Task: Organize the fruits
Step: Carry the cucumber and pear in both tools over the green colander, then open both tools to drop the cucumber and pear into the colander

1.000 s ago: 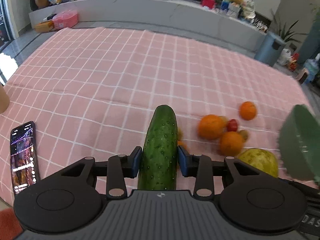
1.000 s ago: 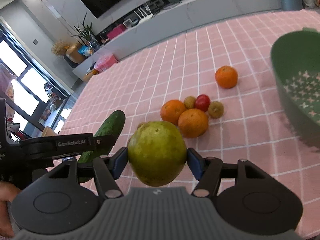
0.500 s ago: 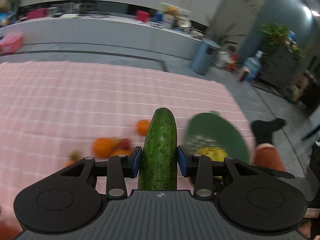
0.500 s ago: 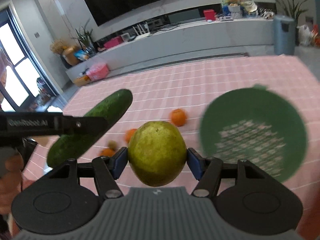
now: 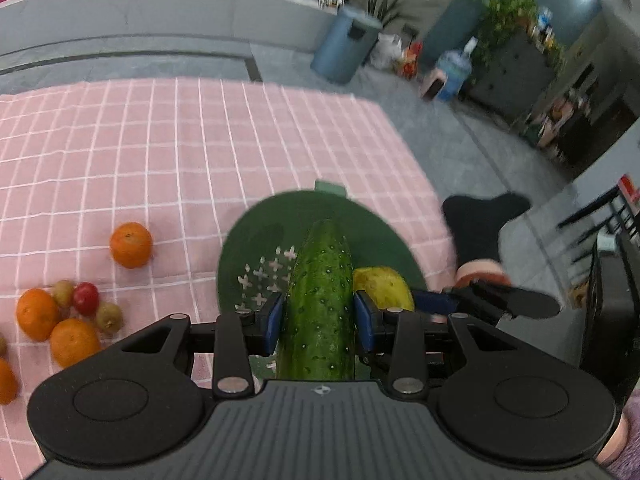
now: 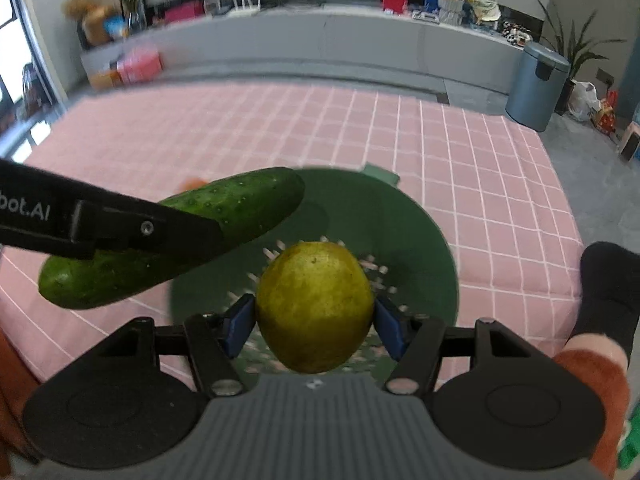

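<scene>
My left gripper (image 5: 319, 322) is shut on a dark green cucumber (image 5: 320, 300), held above the green colander (image 5: 256, 240) on the pink checked cloth. My right gripper (image 6: 314, 322) is shut on a yellow-green pear-like fruit (image 6: 315, 304), also above the colander (image 6: 420, 240). The fruit shows beside the cucumber in the left wrist view (image 5: 386, 286). The cucumber (image 6: 240, 204) and left gripper arm cross the right wrist view at left. Several oranges (image 5: 131, 245), a red tomato (image 5: 85, 298) and small brownish fruits (image 5: 109, 316) lie on the cloth left of the colander.
The table's right edge (image 5: 424, 184) lies close beside the colander. A blue-grey bin (image 6: 534, 86) and a long grey bench (image 6: 320, 40) stand on the floor beyond the table. A person's black-socked foot (image 5: 480, 224) is at the right.
Both grippers swung right with their loads, from the fruit pile to over the green colander. The cucumber and the yellow-green fruit now hang side by side above it.
</scene>
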Demonstrator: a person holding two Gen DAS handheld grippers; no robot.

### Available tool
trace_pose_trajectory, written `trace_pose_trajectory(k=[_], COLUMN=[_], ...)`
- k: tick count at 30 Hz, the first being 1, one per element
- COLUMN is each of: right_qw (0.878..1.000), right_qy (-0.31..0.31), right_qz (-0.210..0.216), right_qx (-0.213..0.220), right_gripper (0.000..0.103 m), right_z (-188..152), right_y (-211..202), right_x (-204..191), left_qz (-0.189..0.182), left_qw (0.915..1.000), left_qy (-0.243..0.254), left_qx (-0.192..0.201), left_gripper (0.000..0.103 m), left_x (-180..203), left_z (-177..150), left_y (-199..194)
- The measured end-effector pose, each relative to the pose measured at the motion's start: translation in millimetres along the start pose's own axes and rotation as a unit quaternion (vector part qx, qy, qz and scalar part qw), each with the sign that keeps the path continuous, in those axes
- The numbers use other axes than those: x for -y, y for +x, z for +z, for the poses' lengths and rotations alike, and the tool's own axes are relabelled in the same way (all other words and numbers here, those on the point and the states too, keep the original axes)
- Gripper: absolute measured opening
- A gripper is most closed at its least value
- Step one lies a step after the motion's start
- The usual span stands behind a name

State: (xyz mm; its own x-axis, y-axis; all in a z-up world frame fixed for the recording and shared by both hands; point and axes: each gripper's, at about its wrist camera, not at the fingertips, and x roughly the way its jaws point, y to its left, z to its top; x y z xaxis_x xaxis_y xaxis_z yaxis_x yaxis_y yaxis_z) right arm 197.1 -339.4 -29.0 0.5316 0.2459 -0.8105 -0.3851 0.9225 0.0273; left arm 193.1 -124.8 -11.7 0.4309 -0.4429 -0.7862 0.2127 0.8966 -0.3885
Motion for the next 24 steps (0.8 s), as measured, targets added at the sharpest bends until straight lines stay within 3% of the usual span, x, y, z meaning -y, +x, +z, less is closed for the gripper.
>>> trace_pose_trajectory(k=[9, 17, 24], right_qw=[0.997, 0.991, 0.989], right_qy=[-0.067, -0.122, -0.129], right_qz=[-0.006, -0.012, -0.012], right_qx=[-0.046, -0.058, -0.068], right_gripper=[0.061, 0.061, 0.062], right_z=[4, 5, 9], right_y=[52, 63, 65], right_x=[0, -14, -15], left_qz=[0.034, 0.059, 0.053], left_qw=[0.9983, 0.9955, 0.9955], left_qy=[0.022, 0.031, 0.029], left_qx=[-0.042, -0.067, -0.074], left_gripper=[0.042, 0.041, 0.042], left_x=[-1, -6, -8], left_z=[-1, 3, 6], left_y=[41, 57, 59])
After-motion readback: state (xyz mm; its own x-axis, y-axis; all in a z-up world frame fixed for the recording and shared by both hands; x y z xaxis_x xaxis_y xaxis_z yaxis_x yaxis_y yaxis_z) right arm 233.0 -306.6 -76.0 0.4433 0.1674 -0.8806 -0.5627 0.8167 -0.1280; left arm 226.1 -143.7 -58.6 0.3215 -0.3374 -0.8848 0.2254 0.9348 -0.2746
